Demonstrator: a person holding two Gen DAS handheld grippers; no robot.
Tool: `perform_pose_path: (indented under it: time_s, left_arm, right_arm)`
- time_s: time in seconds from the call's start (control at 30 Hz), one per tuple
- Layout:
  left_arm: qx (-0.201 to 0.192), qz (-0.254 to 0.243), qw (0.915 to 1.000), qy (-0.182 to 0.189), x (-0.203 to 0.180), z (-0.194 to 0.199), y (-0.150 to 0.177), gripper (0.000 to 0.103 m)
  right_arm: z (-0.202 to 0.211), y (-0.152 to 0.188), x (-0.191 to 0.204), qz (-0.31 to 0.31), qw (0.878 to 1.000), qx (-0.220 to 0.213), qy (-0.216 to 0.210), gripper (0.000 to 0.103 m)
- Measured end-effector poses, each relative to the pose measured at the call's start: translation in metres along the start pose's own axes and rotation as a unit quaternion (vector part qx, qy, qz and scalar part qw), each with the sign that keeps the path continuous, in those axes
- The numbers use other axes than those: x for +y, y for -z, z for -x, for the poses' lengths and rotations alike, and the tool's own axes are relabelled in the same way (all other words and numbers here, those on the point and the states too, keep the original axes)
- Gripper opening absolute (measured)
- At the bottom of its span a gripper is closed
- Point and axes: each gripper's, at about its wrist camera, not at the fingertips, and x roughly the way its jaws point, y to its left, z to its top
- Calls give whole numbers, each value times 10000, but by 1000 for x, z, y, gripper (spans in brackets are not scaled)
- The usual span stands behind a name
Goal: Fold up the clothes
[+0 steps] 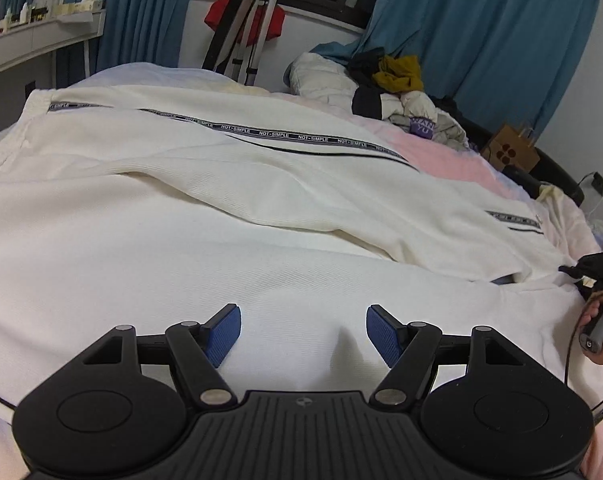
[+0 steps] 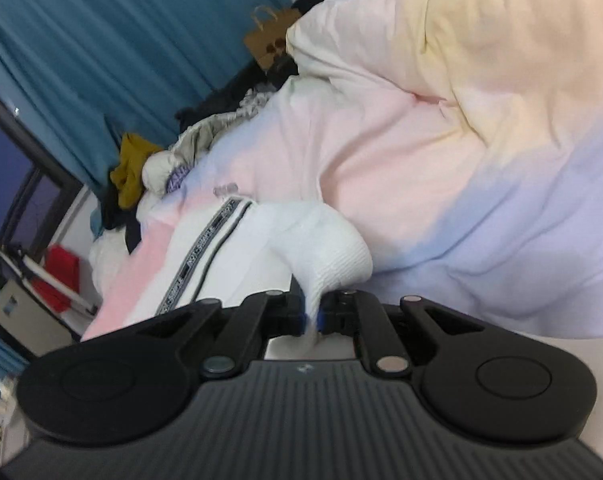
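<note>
A white garment with a black "NOT-SIMPLE" printed stripe lies spread across the bed. My left gripper is open, its blue pads just above the garment's near part, holding nothing. My right gripper is shut on a bunched fold of the same white garment and lifts it a little off the bedding. The right gripper and the hand holding it show at the right edge of the left wrist view, at the garment's right end.
A pastel pink, yellow and lilac duvet covers the bed. A pile of other clothes lies at the far side. Teal curtains, a tripod, a brown paper bag and a white shelf surround the bed.
</note>
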Motion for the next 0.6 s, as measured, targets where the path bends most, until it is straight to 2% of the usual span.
perform_pose_path:
  time_s: [0.07, 0.13, 0.17, 0.23, 0.37, 0.5, 0.6]
  left_arm:
    - [-4, 59, 10000, 38, 1, 2, -1, 72]
    - [-29, 71, 10000, 36, 2, 5, -2, 72]
    - [-41, 72, 10000, 27, 3, 6, -3, 72]
    - [-67, 69, 10000, 12, 4, 8, -4, 72]
    - [-75, 106, 9999, -29, 6, 7, -6, 72]
    - [9, 106, 9999, 66, 5, 2, -10, 72]
    - [-40, -88, 10000, -18, 1, -1, -7, 72]
  right_arm:
    - [13, -7, 10, -18, 9989, -264, -396, 9]
    - [25, -14, 33, 281, 9948, -670, -711, 9]
    - [30, -17, 40, 397, 9932, -797, -746, 9]
    - [34, -21, 40, 505, 9939, -836, -514, 9]
    - [2, -10, -2, 353, 9988, -251, 206, 9]
    - [-9, 2, -35, 86, 9990, 370, 227, 10]
    - [10, -2, -38, -268, 9987, 427, -72, 12]
